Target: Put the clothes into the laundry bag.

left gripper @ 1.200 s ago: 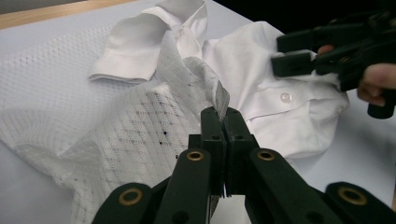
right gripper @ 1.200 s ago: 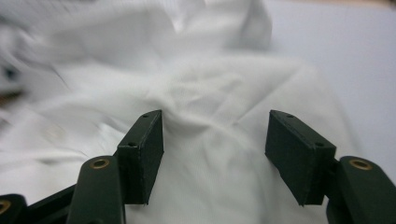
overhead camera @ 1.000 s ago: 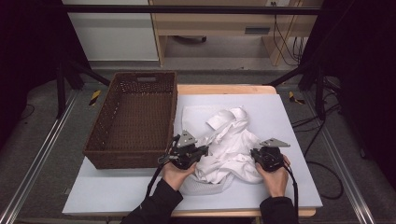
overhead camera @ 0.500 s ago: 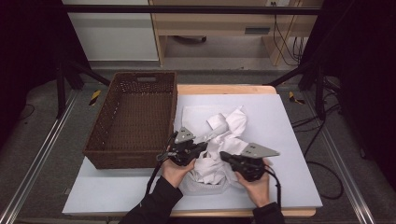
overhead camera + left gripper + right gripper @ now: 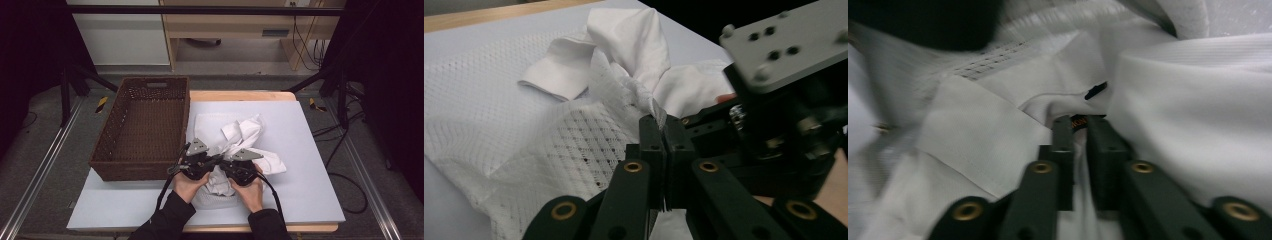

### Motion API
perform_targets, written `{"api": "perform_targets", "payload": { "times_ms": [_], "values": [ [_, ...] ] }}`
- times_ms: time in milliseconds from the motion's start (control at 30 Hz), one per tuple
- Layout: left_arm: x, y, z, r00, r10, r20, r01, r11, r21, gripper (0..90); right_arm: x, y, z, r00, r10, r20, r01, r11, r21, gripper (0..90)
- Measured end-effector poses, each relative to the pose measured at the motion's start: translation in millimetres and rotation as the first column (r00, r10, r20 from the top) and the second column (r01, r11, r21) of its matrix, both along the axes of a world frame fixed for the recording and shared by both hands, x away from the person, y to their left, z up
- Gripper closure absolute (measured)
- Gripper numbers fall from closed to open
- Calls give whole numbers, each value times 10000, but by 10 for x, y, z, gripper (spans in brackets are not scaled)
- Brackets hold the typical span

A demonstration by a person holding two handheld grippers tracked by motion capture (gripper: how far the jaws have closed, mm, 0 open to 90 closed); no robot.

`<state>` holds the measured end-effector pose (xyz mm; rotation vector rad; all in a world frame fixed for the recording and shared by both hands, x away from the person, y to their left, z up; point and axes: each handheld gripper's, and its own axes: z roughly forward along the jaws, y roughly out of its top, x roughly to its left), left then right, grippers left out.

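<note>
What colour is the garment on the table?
White garment, partly perforated mesh; clearest in the left gripper view.

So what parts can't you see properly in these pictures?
- High view: the white shirt's near part is hidden under both hands and each hand-held gripper.
- Left gripper view: the right hand-held gripper blocks the cloth behind.
- Right gripper view: the dark tag is too blurred to read.
</note>
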<state>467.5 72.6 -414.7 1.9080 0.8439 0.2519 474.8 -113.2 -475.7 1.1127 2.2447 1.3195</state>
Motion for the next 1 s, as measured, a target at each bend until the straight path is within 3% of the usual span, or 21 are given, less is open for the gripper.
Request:
{"api": "perform_targets", "payload": {
  "times_ms": [100, 200, 300, 400, 433, 500, 633, 667, 733, 800, 867, 1000],
  "values": [
    [10, 22, -10, 10000, 82, -25, -82, 10000, -51, 891, -123, -88, 136, 9992, 250, 303, -258, 9993, 266, 667],
    [12, 40, 5, 9999, 119, 4, -119, 9999, -78, 891, -261, -296, 355, 9983, 383, 450, -433, 9923, 1163, 618],
    [14, 50, 9, 9999, 132, 70, -132, 9999, -17, 891, -359, -567, 574, 9924, -257, 1206, 109, 9925, 1217, 581],
    [19, 56, 8, 9999, 160, 63, -160, 9999, -5, 891, -374, -841, 694, 9733, -1353, 1855, 1198, 9885, 929, 466],
    [22, 60, 9, 9999, 138, 59, -138, 9999, 15, 891, -347, -938, 701, 9632, -1837, 1963, 1707, 9819, 815, 404],
    [25, 60, 12, 9999, 129, 62, -130, 9999, 29, 891, -276, -1043, 654, 9584, -2181, 1839, 2102, 9757, 619, 329],
    [23, 48, 15, 9999, 113, 49, -113, 9999, 25, 891, -81, -1057, 334, 9751, -2037, 879, 2051, 9787, -74, 311],
    [25, 45, 16, 9999, 96, 59, -96, 9999, 63, 891, -31, -1031, 240, 9783, -1943, 720, 1965, 9802, -246, 328],
    [25, 44, 17, 9999, 89, 55, -90, 9999, 61, 891, 57, -989, 77, 9878, -1551, 125, 1551, 9879, -27, 507],
    [25, 49, 18, 9999, 121, 52, -122, 9999, 51, 891, 86, -964, 28, 9907, -1316, -346, 1323, 9911, 175, 684],
    [29, 66, 20, 9999, 129, 86, -130, 9999, 66, 891, 42, -945, 65, 9939, -1104, 9, 1104, 9939, 85, 812],
    [43, 88, 33, 9998, 219, 45, -219, 9998, 10, 891, -183, -919, 281, 9954, -276, 919, 207, 9970, 747, 862]
  ]
}}
